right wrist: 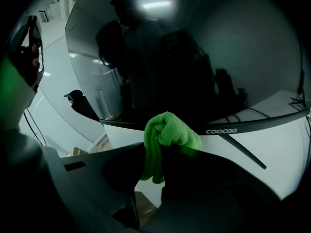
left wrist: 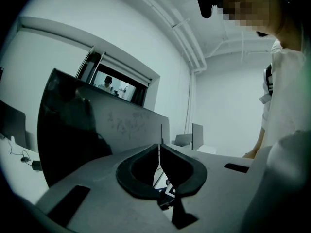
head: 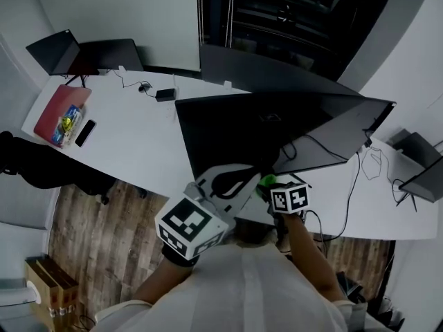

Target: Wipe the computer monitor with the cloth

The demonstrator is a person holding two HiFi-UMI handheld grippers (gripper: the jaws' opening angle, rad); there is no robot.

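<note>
The right gripper (right wrist: 154, 171) was clamped on a bunched green microfibre cloth (right wrist: 167, 132), whose wad stuck out past the jaw tips. Straight ahead of it, just beyond the cloth, stood the wide black glossy computer monitor (right wrist: 194, 57) on the white desk (head: 138, 137). Its long axis ran side to side across the gripper's line, and its lower bezel was level with the cloth, though contact could not be told. The left gripper (left wrist: 159, 153), jaws pressed together on nothing, was beside the screen's left part, so the wipe seemed to fall to the right hand: a short push forward, then strokes along the screen's length.
</note>
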